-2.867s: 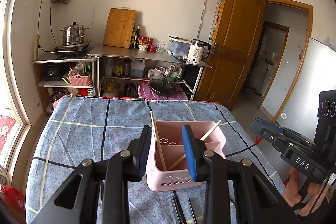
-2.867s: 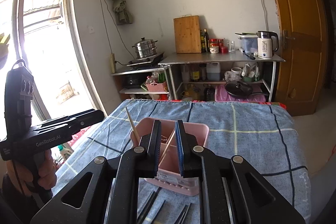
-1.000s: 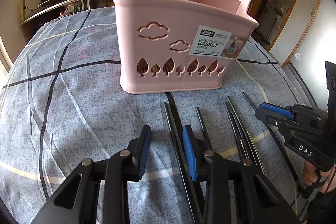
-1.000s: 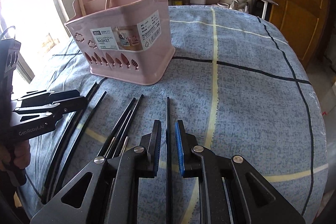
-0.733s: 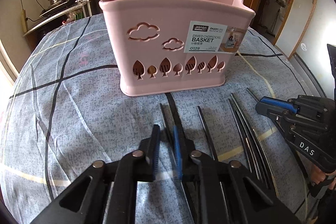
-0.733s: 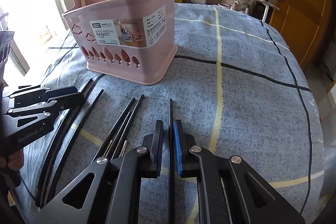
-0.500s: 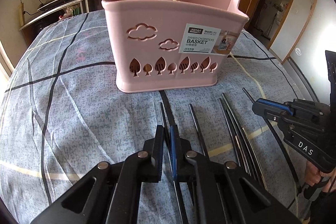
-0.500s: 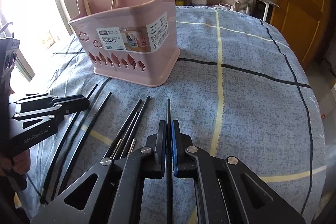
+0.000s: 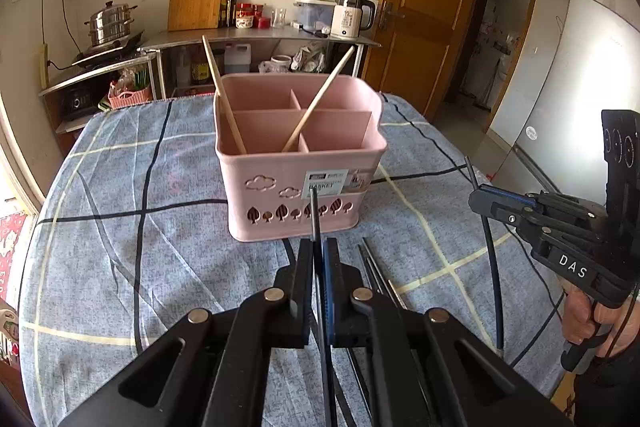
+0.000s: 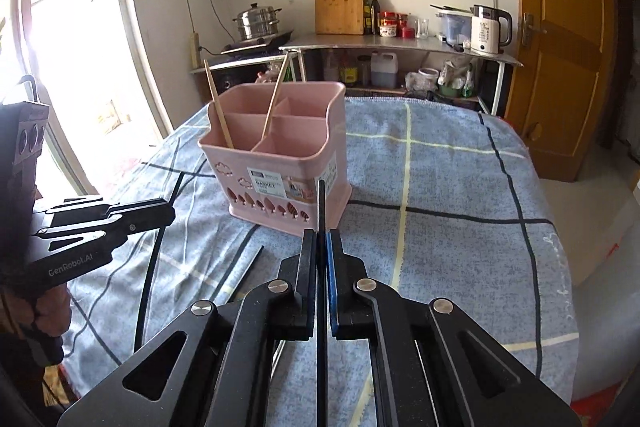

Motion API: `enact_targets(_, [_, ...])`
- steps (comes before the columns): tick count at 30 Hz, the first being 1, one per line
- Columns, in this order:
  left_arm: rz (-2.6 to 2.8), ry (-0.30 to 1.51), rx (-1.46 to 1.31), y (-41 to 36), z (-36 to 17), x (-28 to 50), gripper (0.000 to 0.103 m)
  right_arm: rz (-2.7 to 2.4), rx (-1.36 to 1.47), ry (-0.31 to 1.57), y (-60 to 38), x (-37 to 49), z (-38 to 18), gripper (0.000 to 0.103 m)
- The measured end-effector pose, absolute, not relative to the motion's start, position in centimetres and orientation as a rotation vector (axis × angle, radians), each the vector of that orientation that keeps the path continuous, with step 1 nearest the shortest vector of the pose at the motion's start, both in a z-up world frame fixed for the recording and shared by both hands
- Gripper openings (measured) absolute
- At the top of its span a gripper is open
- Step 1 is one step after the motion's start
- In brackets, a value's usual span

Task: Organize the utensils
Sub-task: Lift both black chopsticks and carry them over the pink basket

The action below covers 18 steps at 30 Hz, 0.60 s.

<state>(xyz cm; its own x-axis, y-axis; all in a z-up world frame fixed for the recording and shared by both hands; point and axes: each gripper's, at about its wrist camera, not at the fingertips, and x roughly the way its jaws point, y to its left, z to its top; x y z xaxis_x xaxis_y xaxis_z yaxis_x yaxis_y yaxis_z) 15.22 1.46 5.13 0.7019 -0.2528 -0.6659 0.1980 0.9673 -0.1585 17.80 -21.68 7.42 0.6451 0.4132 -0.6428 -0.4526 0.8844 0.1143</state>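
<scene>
While each hand-held gripper pinches one black chopstick, the sorting is only partly done. Nearest, the left hand-held gripper (image 9: 317,259) has its jaws pressed on a black chopstick (image 9: 314,215) whose tip points up and forward toward the basket (image 9: 300,167). The right hand-held gripper (image 10: 321,247) does the same with its own chopstick (image 10: 321,203), held off the cloth-covered worktop (image 10: 440,211); from the left view that stick runs steeply, tip up, through the right jaws. Both grippers hover low, level, aimed at the basket's front, not yet above its rim. Beneath them, several more black chopsticks (image 9: 374,267) lie loose on the cloth, so most of the job looks left. Farther off, the pink basket stands upright with two wooden chopsticks (image 9: 224,95) leaning in its left compartments; the right ones look empty.
</scene>
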Motion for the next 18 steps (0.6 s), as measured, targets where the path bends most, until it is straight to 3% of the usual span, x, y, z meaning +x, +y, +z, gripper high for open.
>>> enact_targets(18, [-0.268, 0.598, -0.064, 2.7, 11.9, 12.6, 0.005, 0.49, -0.048, 0.546, -23.2, 14.9, 13.9, 0.005])
